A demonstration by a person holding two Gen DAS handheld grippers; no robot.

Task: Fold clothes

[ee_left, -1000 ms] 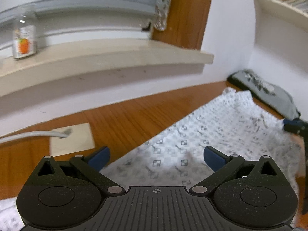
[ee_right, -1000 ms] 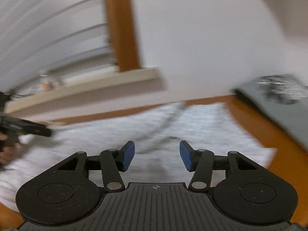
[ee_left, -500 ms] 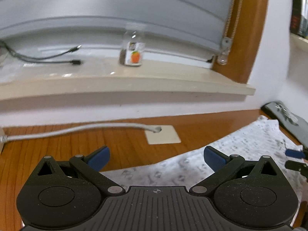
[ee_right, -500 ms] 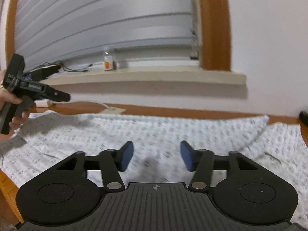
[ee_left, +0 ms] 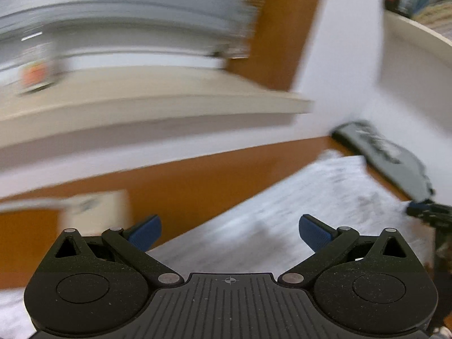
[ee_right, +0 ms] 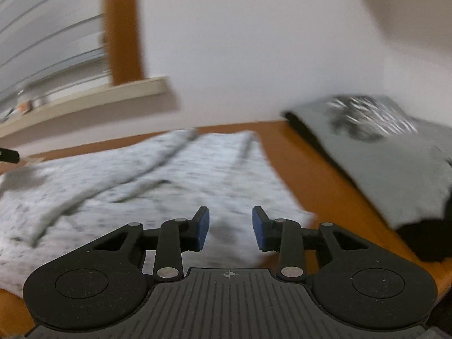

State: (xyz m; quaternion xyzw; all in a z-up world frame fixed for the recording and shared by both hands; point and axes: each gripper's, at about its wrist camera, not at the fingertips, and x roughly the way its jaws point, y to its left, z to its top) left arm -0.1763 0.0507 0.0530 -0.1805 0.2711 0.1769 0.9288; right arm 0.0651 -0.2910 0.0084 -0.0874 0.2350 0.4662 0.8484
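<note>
A white garment with a small dark pattern lies spread on the wooden table; both views are motion-blurred. In the left wrist view the same garment runs from under my left gripper toward the far right. The left gripper hovers above its near edge, open wide, nothing between its blue pads. My right gripper hangs above the garment's right part, open with a narrower gap and empty. The right gripper's tip shows at the right edge of the left view.
A folded grey garment with a dark print lies at the table's far right by the wall. A window sill with a small bottle runs behind the table. A pale mat and a cable lie left on the wood.
Both cameras have swung to the right since half a second ago, so the window has slid left and the grey folded garment has come into view. Both grippers stay open.
</note>
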